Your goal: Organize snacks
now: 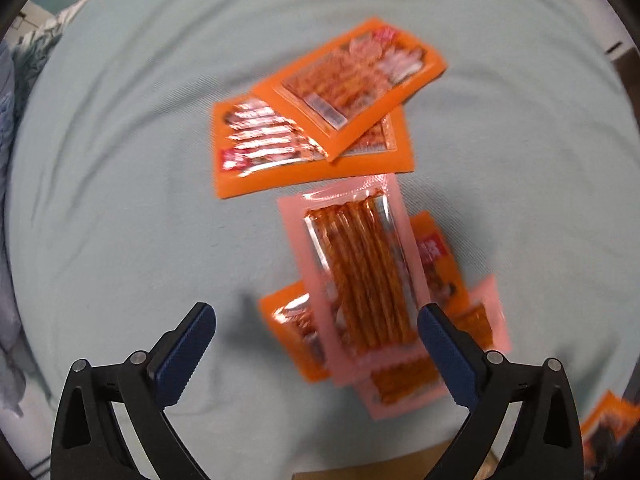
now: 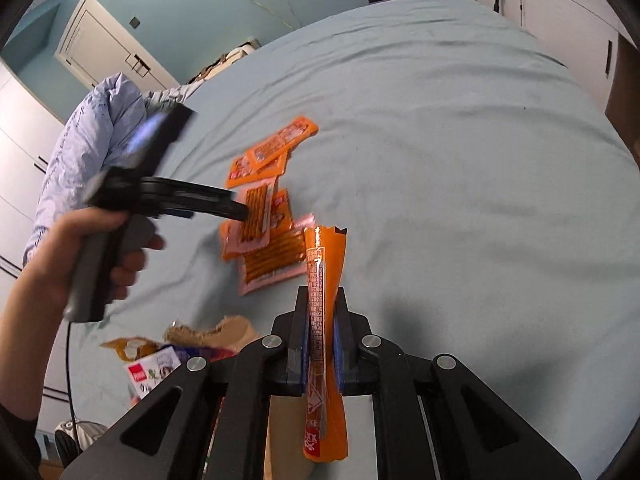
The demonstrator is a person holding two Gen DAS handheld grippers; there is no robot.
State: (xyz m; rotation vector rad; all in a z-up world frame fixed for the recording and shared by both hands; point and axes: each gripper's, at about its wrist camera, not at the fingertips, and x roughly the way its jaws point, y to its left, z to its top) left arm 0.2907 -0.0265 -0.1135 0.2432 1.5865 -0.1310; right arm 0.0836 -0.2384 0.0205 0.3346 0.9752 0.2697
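Observation:
Several flat snack packets lie on a pale blue bedsheet. Two orange packets overlap at the centre of the left wrist view, and below them a pink packet of brown sticks lies on top of other orange and pink ones. My left gripper hangs straight above the sheet with its jaws wide open; the pink packet lies below, toward its right finger, untouched. In the right wrist view my right gripper is shut on an orange packet, held edge-on and upright above the bed. The left gripper shows there too, over the pile.
A crumpled light blue duvet lies along the bed's left side. A torn brown paper bag with other snack packs sits near the bed's front edge, close under my right gripper. A white door and white wardrobes stand beyond the bed. A person's hand grips the left tool.

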